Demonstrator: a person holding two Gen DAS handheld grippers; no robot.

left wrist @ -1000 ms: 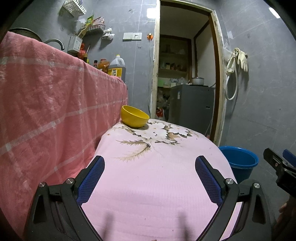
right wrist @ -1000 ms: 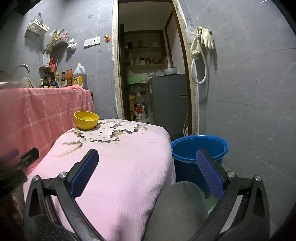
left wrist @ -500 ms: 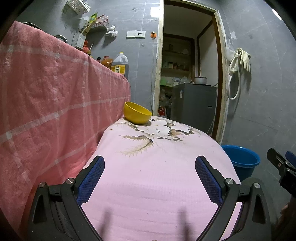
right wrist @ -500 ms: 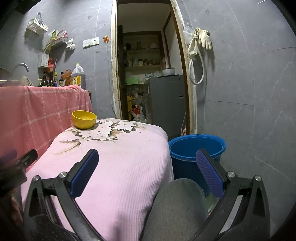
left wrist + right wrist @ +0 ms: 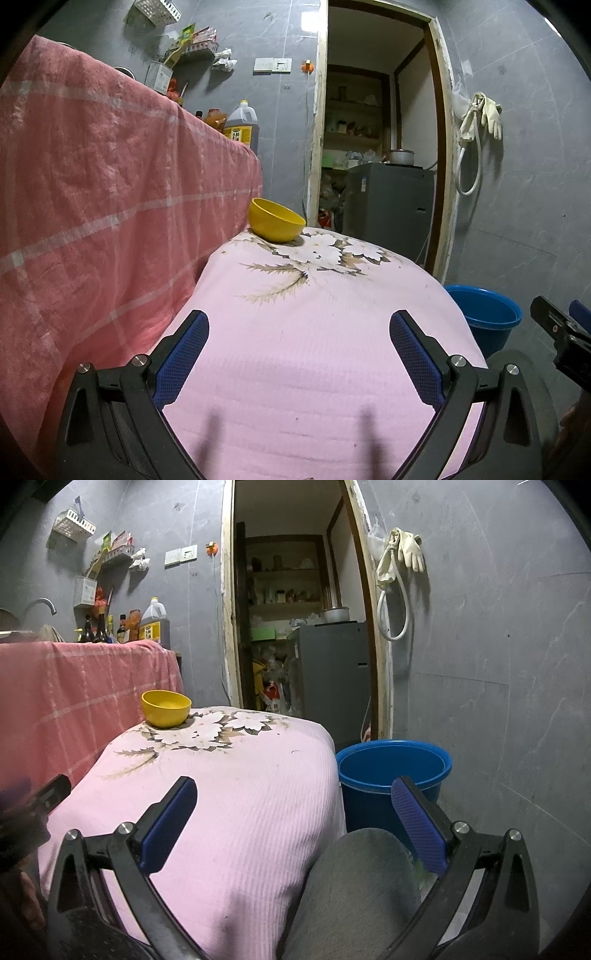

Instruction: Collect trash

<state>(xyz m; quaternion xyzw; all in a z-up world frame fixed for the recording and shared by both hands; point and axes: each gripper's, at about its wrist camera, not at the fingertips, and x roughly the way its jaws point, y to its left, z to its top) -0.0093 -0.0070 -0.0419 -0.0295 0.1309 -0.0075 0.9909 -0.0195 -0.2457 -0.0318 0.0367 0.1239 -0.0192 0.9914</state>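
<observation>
A round yellow plastic bowl (image 5: pixel 166 708) stands upright at the far left corner of a table draped in a pink ribbed cloth with a white flower print (image 5: pixel 236 794); whether any trash lies inside it cannot be told; on the floor just beside the table's right edge sits a round blue plastic bucket (image 5: pixel 393 771), open-topped, its inside showing only blue. The left gripper (image 5: pixel 297 345) hovers over the near part of the pink cloth, its blue-padded jaws spread wide and holding nothing; the right gripper (image 5: pixel 295 812) hangs near the table's right corner, likewise released and empty, with a grey-clad knee (image 5: pixel 360 893) of the person below it. To the left a red checked cloth (image 5: pixel 110 206) covers a higher counter carrying a large oil jug (image 5: pixel 155 622) and dark bottles (image 5: pixel 96 627); behind, an open doorway reveals a grey fridge (image 5: pixel 328 668); pale rubber gloves (image 5: pixel 404 550) hang on the grey wall.
</observation>
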